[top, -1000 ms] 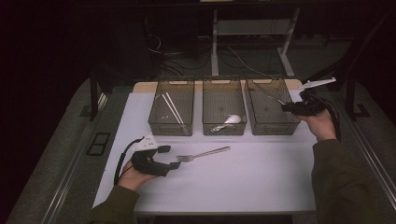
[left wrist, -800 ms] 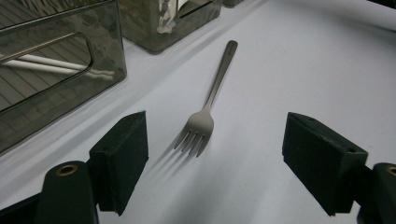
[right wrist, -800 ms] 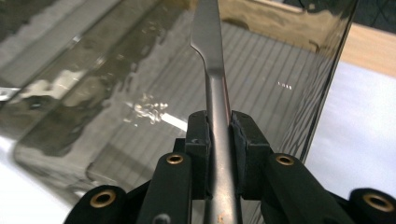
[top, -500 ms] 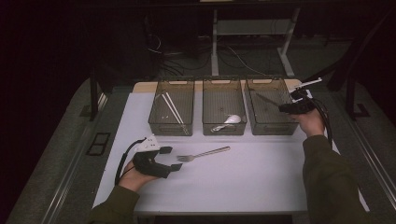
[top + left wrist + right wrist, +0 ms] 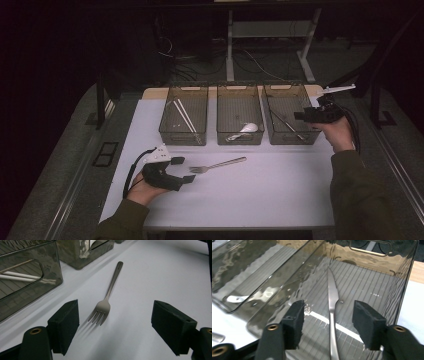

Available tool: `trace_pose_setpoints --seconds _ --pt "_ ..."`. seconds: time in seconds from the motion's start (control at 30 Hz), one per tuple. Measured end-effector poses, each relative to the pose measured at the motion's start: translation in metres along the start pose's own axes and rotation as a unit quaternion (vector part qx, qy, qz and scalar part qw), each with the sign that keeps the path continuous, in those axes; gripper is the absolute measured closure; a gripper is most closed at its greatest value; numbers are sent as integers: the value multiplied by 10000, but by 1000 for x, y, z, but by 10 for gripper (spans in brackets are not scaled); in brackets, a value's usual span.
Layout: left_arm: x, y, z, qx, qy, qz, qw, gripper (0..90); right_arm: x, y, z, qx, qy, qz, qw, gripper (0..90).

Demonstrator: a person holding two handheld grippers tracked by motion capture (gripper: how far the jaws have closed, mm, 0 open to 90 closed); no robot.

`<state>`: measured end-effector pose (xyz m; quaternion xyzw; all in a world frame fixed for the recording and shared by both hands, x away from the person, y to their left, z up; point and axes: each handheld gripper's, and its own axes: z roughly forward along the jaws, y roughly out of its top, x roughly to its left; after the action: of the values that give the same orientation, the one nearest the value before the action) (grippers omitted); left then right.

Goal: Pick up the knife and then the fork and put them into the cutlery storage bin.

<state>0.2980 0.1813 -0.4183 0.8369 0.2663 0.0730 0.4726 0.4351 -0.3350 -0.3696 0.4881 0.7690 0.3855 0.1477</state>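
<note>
Looking down from the high view, I am listing three clear bins in a row at the far edge of the white desk (image 5: 280, 195). The left bin (image 5: 184, 116) is holding white chopsticks (image 5: 183, 116), the middle bin (image 5: 240, 115) a white spoon (image 5: 242, 131), and the right bin (image 5: 290, 115) a metal knife (image 5: 286, 123). My left gripper (image 5: 184, 170) is resting on the desk near its front left, jaws apart, pointing at a fork (image 5: 218, 165) that is lying flat just beside it, tines toward me. My right gripper (image 5: 300, 116) is hovering at the right bin's right wall, aimed into it.

Turning to the left gripper view, I am seeing the fork (image 5: 107, 295) lying on the desk ahead of my left gripper (image 5: 115, 325), its tines reaching between the two pads but touching neither, its handle running away toward the bins. The jaws are standing wide and gripping nothing.

Turning to the right gripper view, I am seeing the knife (image 5: 332, 307) lying lengthwise on the ribbed floor of the right bin (image 5: 404, 285), centred between the pads of my right gripper (image 5: 328, 322). Those jaws have just been opening; the pads are standing clear of the knife on both sides, pressing on nothing.
</note>
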Motion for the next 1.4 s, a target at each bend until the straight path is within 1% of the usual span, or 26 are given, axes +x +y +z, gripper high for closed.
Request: trace_pose_setpoints --seconds 0.07,0.13,0.17,0.27,0.33,0.4,0.47,0.53,0.6,0.67,0.73,0.8,0.9,1.0,1.13,1.2,1.23,1.27,1.3,1.33,1.37,1.4 --pt "0 1 0 -1 -4 5 10000 223 4 -2 -6 -67 50 -92 9999 390" --pt "-1 1 1 -1 -22 26 10000 239 11 -6 -13 -169 199 -188 9995 371" --pt "-1 2 1 -7 -18 40 10000 250 13 -8 -16 -187 234 -221 9993 357" --pt "-2 7 1 -24 -8 51 10000 300 27 -16 -23 -269 344 -404 9982 302" --pt "-3 11 3 -7 -9 38 10000 356 34 -23 -26 -334 486 -505 9970 292" --pt "-3 14 5 10 -50 62 10000 406 40 -29 -29 -382 647 -542 9957 284" --pt "-3 19 8 86 -104 126 9998 461 48 -38 -31 -450 797 -647 9937 283" --pt "-2 24 13 109 -161 160 9997 529 58 -46 -32 -390 876 -757 9925 280" --pt "-2 28 18 158 -201 173 9995 611 67 -53 -34 -379 1008 -867 9904 280" --pt "-2 33 24 269 -225 205 9992 687 75 -60 -33 -360 1170 -878 9886 277" --pt "-1 36 30 383 -193 188 9989 762 82 -68 -34 -364 1232 -931 9873 276" --pt "0 40 37 494 -229 171 9984 843 88 -74 -34 -338 1318 -974 9859 276" --pt "2 45 47 589 -254 236 9977 840 95 -84 -33 -300 1409 -1006 9844 276" --pt "5 47 58 679 -296 296 9968 792 99 -93 -33 -232 1448 -1032 9838 276" --pt "9 46 73 868 -318 400 9949 768 103 -102 -33 -149 1506 -1046 9829 276" --pt "12 45 78 935 -355 415 9941 754 104 -105 -34 -125 1511 -1042 9829 276" --pt "13 44 81 987 -350 471 9934 748 104 -105 -34 -117 1522 -1052 9827 276" --pt "14 43 84 1035 -383 451 9929 745 104 -106 -34 -103 1522 -1066 9825 276" --pt "14 43 85 1066 -430 480 9922 745 105 -107 -35 -109 1512 -1079 9825 276" --pt "14 41 88 1094 -442 482 9918 745 105 -107 -35 -112 1516 -1076 9825 276" --pt "14 41 90 1139 -449 545 9910 745 105 -107 -35 -113 1521 -1072 9825 276" --pt "14 40 91 1162 -471 529 9907 745 105 -107 -34 -114 1514 -1075 9825 276"
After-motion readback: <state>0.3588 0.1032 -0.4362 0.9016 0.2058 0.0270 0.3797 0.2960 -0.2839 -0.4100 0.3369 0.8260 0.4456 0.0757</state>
